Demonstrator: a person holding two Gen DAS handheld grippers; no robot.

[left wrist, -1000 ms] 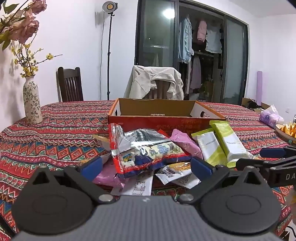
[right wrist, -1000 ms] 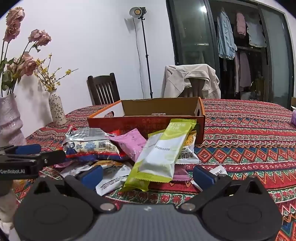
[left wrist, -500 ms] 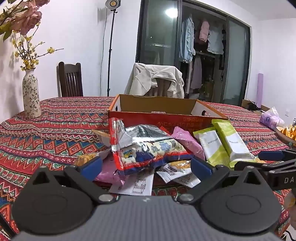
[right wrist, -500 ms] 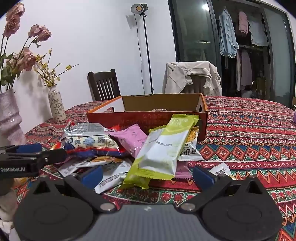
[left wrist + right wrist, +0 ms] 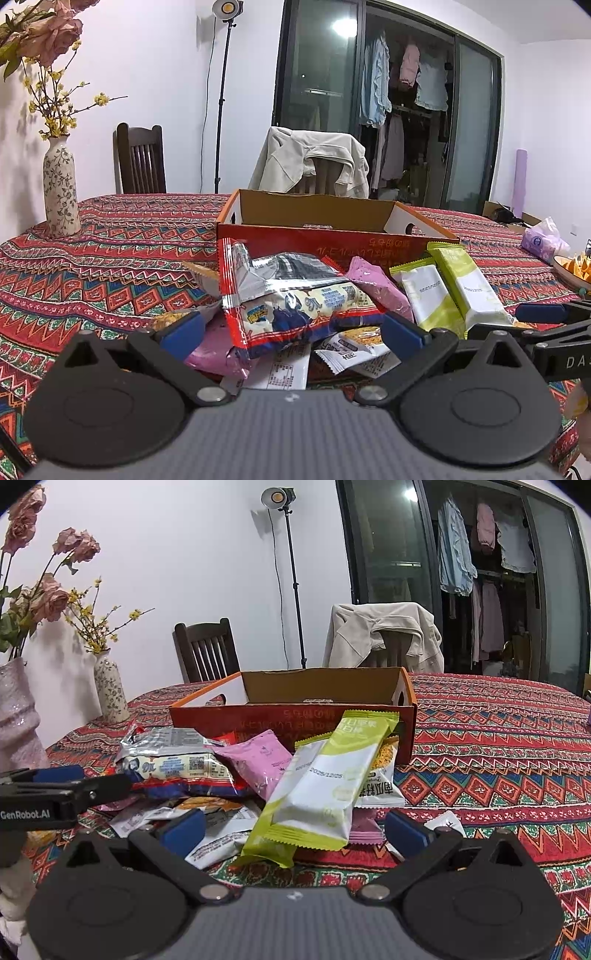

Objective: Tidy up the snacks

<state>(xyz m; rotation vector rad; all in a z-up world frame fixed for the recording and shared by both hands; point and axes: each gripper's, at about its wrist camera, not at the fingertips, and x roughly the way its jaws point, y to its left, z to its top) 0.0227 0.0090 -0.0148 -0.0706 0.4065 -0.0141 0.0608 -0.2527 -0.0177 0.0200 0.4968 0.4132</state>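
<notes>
Snacks (image 5: 306,302) lie heaped on the table (image 5: 110,258) against the near wall of the cardboard box (image 5: 317,218), handy for loading. Left gripper (image 5: 291,332) and right gripper (image 5: 293,829) gape wide, holding nothing, each facing the pile.

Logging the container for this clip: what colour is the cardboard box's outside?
The cardboard box is red-orange outside, plain brown inside; the right wrist view shows it best.
</notes>
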